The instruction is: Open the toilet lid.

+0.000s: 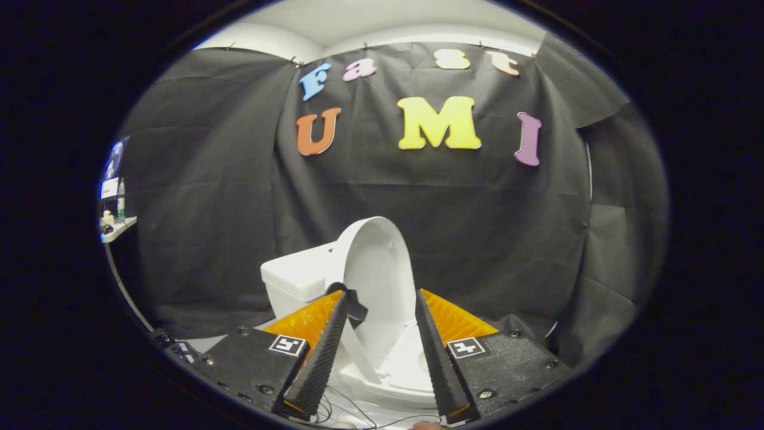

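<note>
Lid (379,269) stands raised just ahead of the spread, empty gripper (377,310), long axis near upright and tipped toward 11 o'clock against the tank (295,278), inner face toward the fingers.

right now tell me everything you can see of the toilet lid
The toilet lid is a white, smooth, glossy oval, plastic by the look, raised upright and leaning back by the white tank, its inner face toward the camera. It stands beyond the open tongs, seen between their fingers; nothing grips it. A dark strap hangs at its lower edge.
</note>
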Demonstrator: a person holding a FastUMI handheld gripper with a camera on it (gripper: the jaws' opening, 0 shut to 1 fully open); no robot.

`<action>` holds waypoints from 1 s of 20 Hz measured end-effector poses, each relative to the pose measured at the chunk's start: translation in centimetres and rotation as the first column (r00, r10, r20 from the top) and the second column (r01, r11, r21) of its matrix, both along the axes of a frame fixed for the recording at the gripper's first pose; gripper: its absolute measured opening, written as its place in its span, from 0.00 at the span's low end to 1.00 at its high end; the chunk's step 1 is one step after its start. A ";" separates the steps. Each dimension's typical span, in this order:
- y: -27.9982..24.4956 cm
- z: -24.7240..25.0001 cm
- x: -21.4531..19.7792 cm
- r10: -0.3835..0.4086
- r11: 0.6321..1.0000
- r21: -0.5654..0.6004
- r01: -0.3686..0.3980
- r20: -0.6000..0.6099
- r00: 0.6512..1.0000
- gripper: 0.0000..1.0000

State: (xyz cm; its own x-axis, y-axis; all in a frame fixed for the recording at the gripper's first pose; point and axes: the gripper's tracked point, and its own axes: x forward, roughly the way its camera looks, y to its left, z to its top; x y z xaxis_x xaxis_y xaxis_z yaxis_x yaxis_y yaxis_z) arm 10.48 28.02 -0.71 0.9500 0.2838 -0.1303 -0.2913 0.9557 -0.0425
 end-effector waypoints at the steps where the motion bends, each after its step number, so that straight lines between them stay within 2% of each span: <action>1: -1.4 0.7 -0.3 -0.010 1.000 0.017 0.010 0.026 1.000 0.77; 6: -7.4 1.0 -2.0 -0.071 0.996 0.055 0.069 0.042 0.997 1.00; 10: -10.7 3.3 -4.0 -0.065 0.994 0.096 0.051 0.156 0.986 1.00; 13: -13.4 2.3 -5.0 -0.092 0.995 0.040 0.087 0.149 0.985 1.00; 20: -16.9 2.2 -7.4 -0.131 0.991 0.023 0.129 0.159 0.979 1.00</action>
